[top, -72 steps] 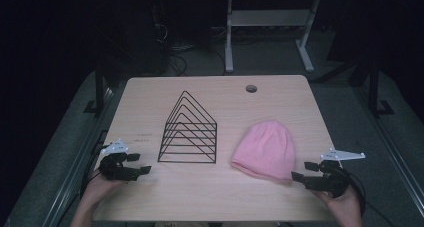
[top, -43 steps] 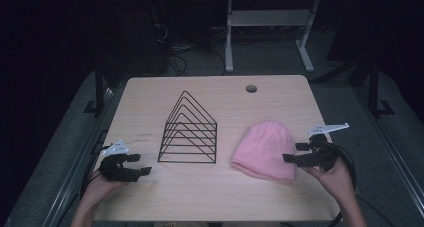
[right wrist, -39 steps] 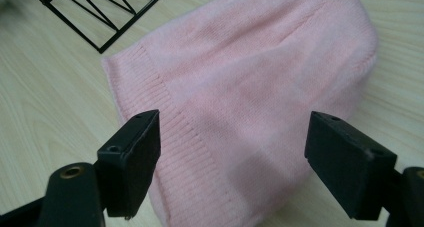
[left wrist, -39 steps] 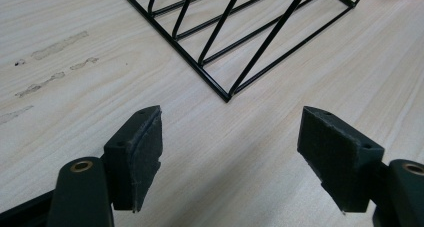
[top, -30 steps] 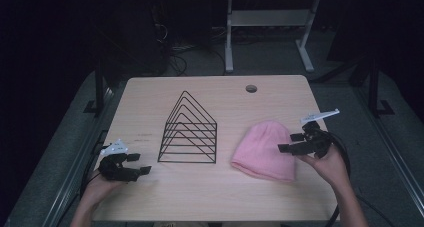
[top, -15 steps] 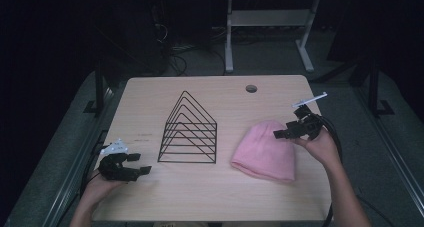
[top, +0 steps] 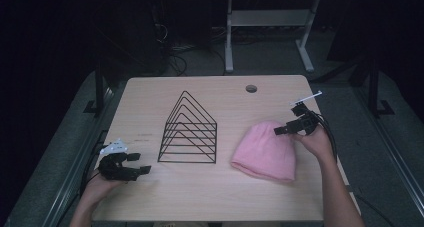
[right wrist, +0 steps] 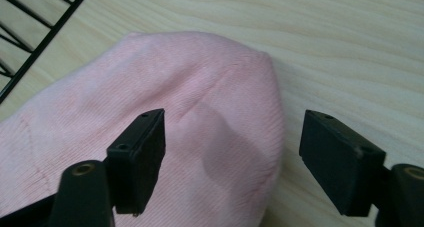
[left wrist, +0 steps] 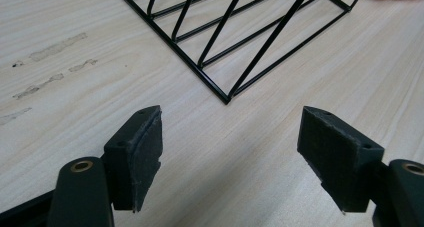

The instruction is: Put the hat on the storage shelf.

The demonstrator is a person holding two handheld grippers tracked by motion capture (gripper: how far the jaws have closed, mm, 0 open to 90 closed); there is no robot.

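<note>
Right gripper view, claw (right wrist: 232, 159) (agape), pink beanie (right wrist: 150, 137)

Left gripper (left wrist: 232, 159) and right gripper (right wrist: 232, 162): black jaws with square pads, brass-ringed screw holes, trailing black cables; forearms unsleeved.

The table (top: 210, 197) is pale wood with a fine, wavy grain and a few dull grey smudges toward its left. On it stands a black wire rack (top: 189, 129) of nested triangles. The knit hat (top: 265, 152) to the right is soft pink, finely ribbed, with a faint seam line. Both tongs are black: the left tongs (top: 137, 163) carry a pale grey plate, and the right tongs (top: 276, 131) show matt black pads (right wrist: 140, 162) with brass-coloured rivets.
</note>
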